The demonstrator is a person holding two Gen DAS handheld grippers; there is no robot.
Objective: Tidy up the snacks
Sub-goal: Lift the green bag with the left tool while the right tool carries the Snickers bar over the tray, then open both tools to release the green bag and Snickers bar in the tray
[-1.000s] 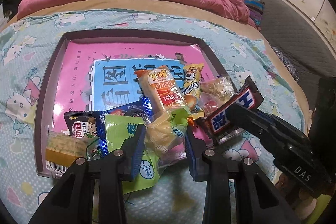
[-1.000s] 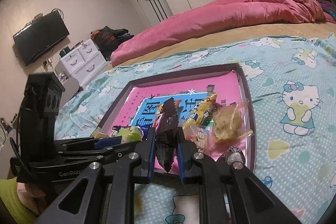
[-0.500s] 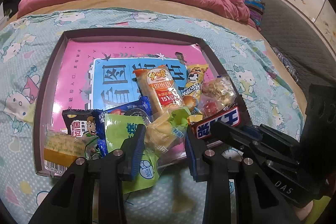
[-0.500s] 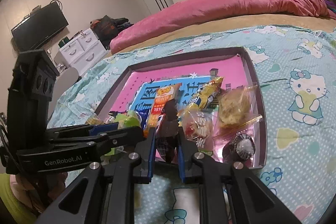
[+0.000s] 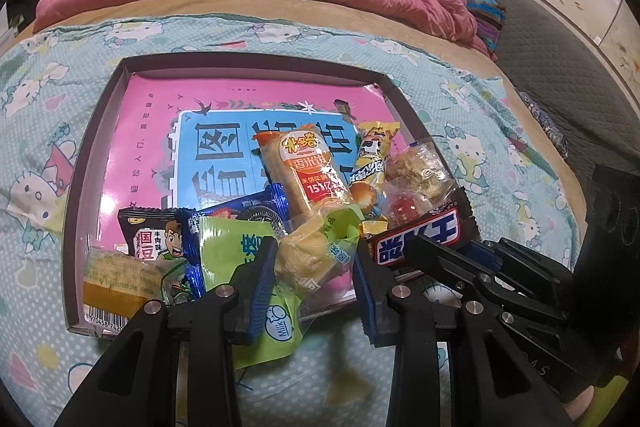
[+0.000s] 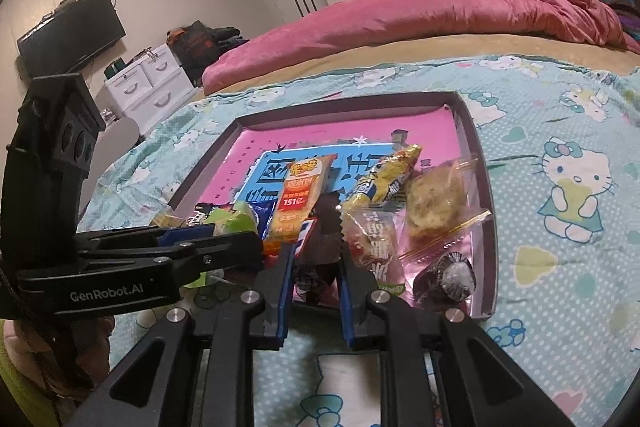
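**Two tongs at the near edge of the snack tray**

Our left tongs [image 5: 316, 259] were pinching a clear-wrapped yellow cake [image 5: 310, 261]; its green-printed wrapper was crumpled, so we could not read the characters on it. The near ends of both fingers ran out of the frame. Our right tongs [image 6: 314, 255] were pressed almost together on a dark chocolate bar [image 5: 420, 235]. From the right wrist we saw only the bar's serrated end between the pads; from the left wrist its blue and white lettering showed upside down, and we could not make out the brand with certainty.

The bar hung over the near right part of the tray [image 5: 248, 61], which lay on the bed [image 5: 460, 99] with its cartoon-cat sheet. The snacks crowded the tray's near half and overlapped, hiding one another in part. An orange packet [image 5: 308, 167] carried "15" beside Chinese characters. Next to it lay a yellow packet [image 5: 372, 155] with a cow picture, and a clear bag [image 5: 420, 171] whose contents were blurred. A blue cookie packet [image 5: 248, 215] was half covered by a green wrapper [image 5: 224, 251] marked "Milk". A black packet [image 5: 148, 235] showed a cartoon boy. A barcode ran along the tray's near left wall, partly cut off by a finger.

On the left tongs' body, seen from the right wrist, we read "GenRobot.AI".
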